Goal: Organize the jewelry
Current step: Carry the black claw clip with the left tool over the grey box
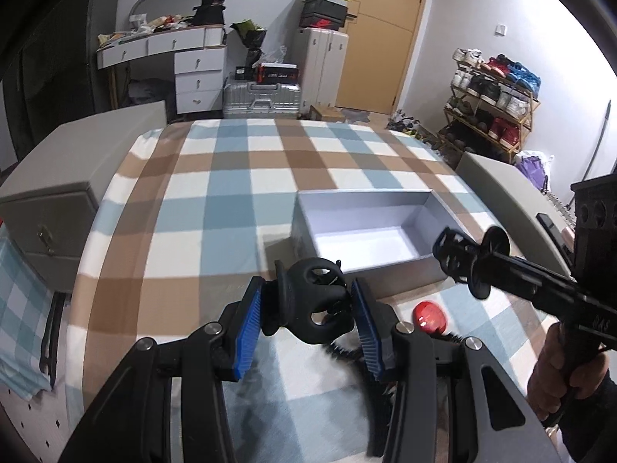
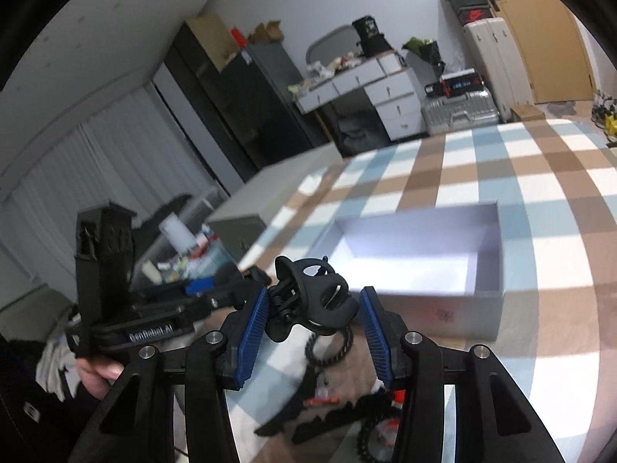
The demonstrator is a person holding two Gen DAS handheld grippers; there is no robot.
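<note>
Two blurred hair clips [image 1: 308, 303] [image 2: 308, 299], gripper-clamped

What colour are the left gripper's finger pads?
Blue, ribbed pads, clearest in the left wrist view, clamped on a black hair claw clip.

box [image 1: 366, 212] white | cloth [image 1: 216, 200] blue-brown-white checked | clip [image 1: 308, 301] black
</note>
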